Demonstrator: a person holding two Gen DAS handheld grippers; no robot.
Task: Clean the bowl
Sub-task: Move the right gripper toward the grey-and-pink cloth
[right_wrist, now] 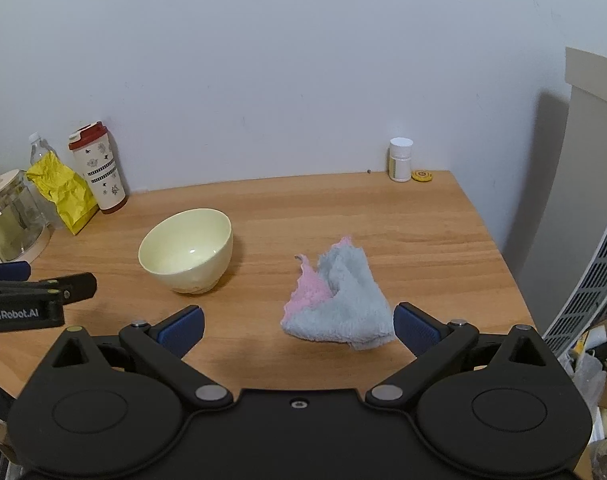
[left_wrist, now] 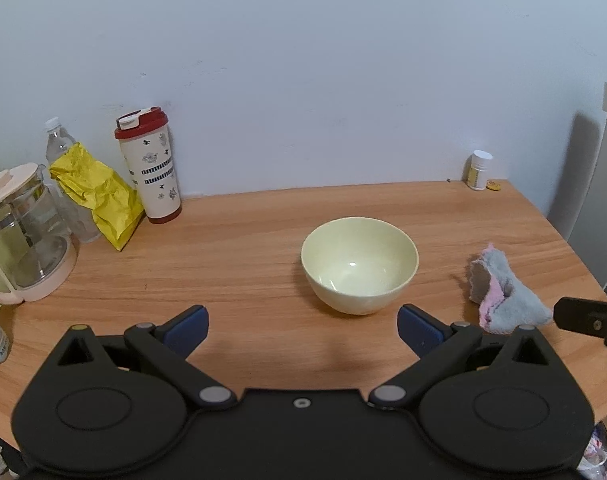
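A pale yellow bowl (left_wrist: 359, 264) stands upright and empty on the wooden table (left_wrist: 243, 232); it also shows in the right wrist view (right_wrist: 187, 254). A crumpled blue and pink cloth (right_wrist: 337, 300) lies to the bowl's right, also seen in the left wrist view (left_wrist: 503, 292). My left gripper (left_wrist: 303, 330) is open and empty, a little short of the bowl. My right gripper (right_wrist: 299, 328) is open and empty, with the cloth just ahead, near its right finger.
At the back left stand a red-lidded tumbler (left_wrist: 149, 164), a yellow bag (left_wrist: 97, 192), a water bottle (left_wrist: 57, 140) and a glass jug (left_wrist: 21, 232). A white pill bottle (right_wrist: 400, 159) and a yellow disc (right_wrist: 421, 176) sit at the back right corner.
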